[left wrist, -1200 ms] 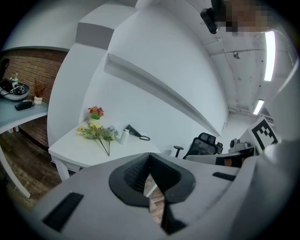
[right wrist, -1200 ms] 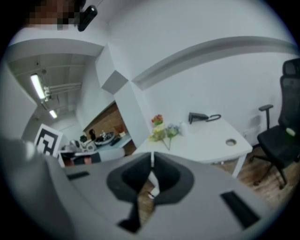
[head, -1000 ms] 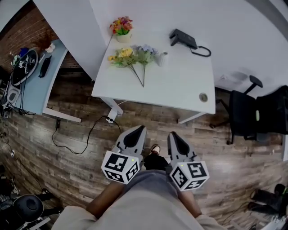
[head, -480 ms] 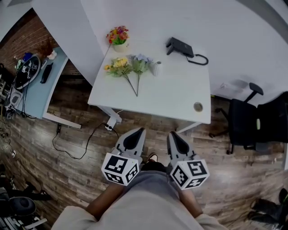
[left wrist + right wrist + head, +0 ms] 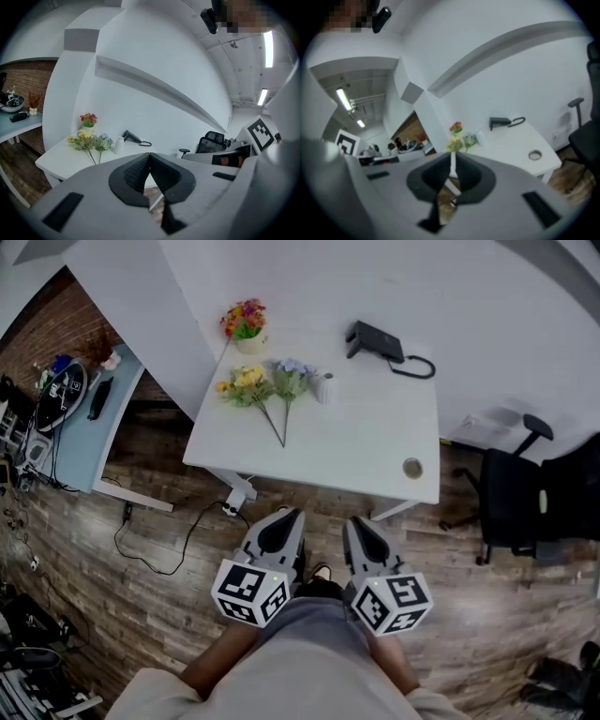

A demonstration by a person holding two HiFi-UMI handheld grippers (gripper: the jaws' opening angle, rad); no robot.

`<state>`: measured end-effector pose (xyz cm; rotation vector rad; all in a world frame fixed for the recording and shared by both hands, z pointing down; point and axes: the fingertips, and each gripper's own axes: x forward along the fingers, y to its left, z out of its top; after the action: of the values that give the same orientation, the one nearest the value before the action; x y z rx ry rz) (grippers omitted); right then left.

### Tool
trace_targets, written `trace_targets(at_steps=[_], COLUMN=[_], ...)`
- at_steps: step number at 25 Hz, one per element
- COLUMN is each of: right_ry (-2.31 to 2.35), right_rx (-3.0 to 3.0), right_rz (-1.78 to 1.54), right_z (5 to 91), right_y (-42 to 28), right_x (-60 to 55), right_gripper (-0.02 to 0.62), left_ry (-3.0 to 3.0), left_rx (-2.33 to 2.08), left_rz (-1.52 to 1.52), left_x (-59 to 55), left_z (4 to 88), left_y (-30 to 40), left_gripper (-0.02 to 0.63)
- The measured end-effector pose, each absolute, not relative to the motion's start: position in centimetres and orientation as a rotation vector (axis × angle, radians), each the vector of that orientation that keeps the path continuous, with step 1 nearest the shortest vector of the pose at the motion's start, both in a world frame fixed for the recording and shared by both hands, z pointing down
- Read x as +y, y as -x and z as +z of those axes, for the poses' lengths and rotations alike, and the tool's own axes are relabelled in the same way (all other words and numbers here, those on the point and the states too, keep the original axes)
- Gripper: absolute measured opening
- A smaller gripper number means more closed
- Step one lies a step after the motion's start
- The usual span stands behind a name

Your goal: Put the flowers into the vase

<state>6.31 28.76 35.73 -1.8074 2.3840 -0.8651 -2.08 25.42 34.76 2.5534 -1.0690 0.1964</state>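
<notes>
Wood-plank flooring (image 5: 169, 596) lies beneath both tongs, which hang side by side before the person's lap, well short of the table. The left gripper (image 5: 284, 516) has its dark ribbed pads pressed together with nothing between them, and the right gripper (image 5: 356, 521) is likewise closed and empty. Beyond them a white rectangular table (image 5: 375, 442) stands against a smooth white wall, with a round cable hole (image 5: 412, 467) near its front right corner. Two bunches of flowers lie flat on the far left of the tabletop, a yellow bunch (image 5: 246, 385) and a pale blue bunch (image 5: 291, 379), their thin stems converging toward the person. Just right of the blue heads stands a small white vase (image 5: 323, 388), faint against the white top. A potted posy (image 5: 244, 322) and a black device (image 5: 375, 338) with a looped cord sit farther back. A black office chair (image 5: 511, 493) shows at right, and a cluttered pale blue desk (image 5: 80, 427) by a brick wall holds items too small to identify.
</notes>
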Motion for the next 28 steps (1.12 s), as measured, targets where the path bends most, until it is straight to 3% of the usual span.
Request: trace_targets(at_steps=[28], right_ry=[1.734], right_rx=[2.529], right_rz=[-0.978], right_z=[37.6], right_y=[-4.2], right_x=[15.7], right_gripper=[0.028], left_ry=[-2.463], left_rx=[-1.036], left_rz=[0.197], left_x=[12.4], left_z=[36.7], left_y=[2.3], left_gripper=[0.025])
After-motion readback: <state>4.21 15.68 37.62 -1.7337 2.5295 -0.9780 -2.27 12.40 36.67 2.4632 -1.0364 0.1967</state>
